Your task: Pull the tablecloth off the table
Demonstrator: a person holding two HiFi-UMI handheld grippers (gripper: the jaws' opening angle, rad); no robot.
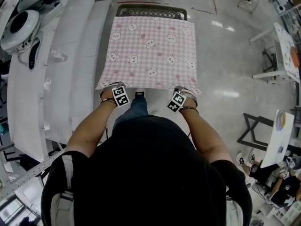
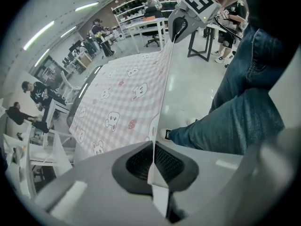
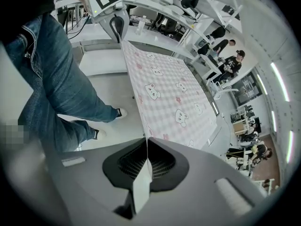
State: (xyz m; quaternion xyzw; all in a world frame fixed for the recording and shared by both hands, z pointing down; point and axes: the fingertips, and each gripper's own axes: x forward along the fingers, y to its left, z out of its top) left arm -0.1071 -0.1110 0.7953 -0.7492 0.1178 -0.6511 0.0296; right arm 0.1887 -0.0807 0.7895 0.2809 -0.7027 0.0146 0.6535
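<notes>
The pink checked tablecloth (image 1: 153,51) stretches taut from the counter (image 1: 150,9), whose dark far rim shows, and it probably still covers most of the top. The left tool (image 2: 154,166) and right tool (image 3: 146,161) each clamp its near edge. A glossy grey floor (image 1: 235,55) lies around, and long white side counters (image 1: 61,69) stand at the left.

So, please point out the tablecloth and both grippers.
tablecloth (image 1: 153,51), head view, middle of cloth.
left gripper (image 2: 153,147), left gripper view, between closed jaw tips.
right gripper (image 3: 146,142), right gripper view, between closed jaw tips.
</notes>
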